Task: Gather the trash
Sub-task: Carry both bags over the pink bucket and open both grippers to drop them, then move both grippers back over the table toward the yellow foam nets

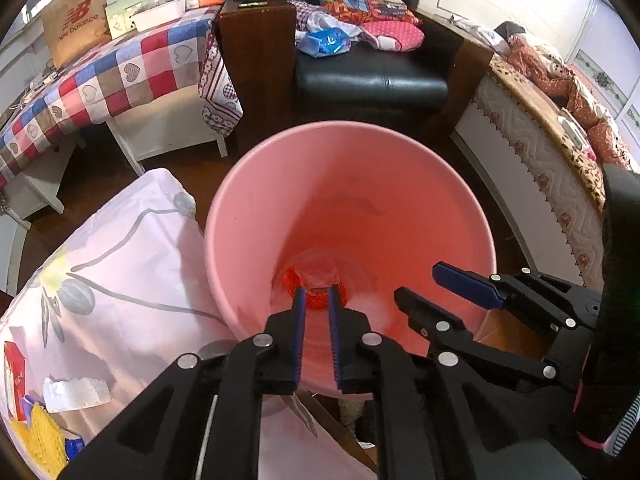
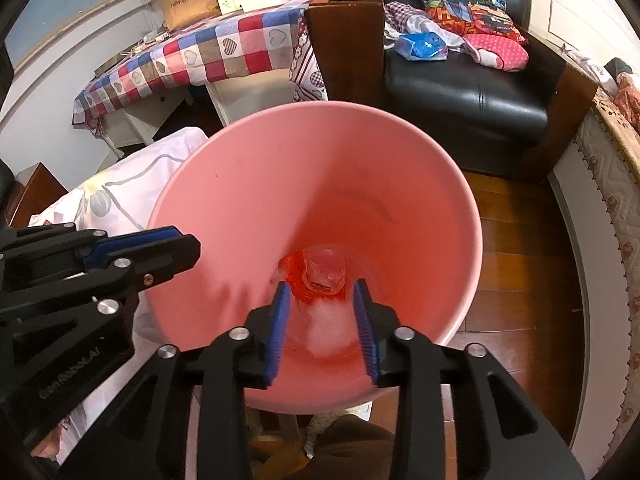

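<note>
Trash (image 2: 320, 276) lies at the bottom of the pink bin (image 1: 248, 200): red netting, clear wrapper, white fluff. Left gripper (image 1: 317, 296) and right gripper (image 2: 321, 292) hover over the rim, fingers spread, empty. Drop step looks done; next, fetch scraps (image 1: 74, 394) from the bed (image 1: 120, 264).

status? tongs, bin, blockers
Left tongs and right tongs open, empty, over pink bin. Red and clear wrappers lie at bin bottom. More scraps on floral sheet. Nothing blocking.
</note>
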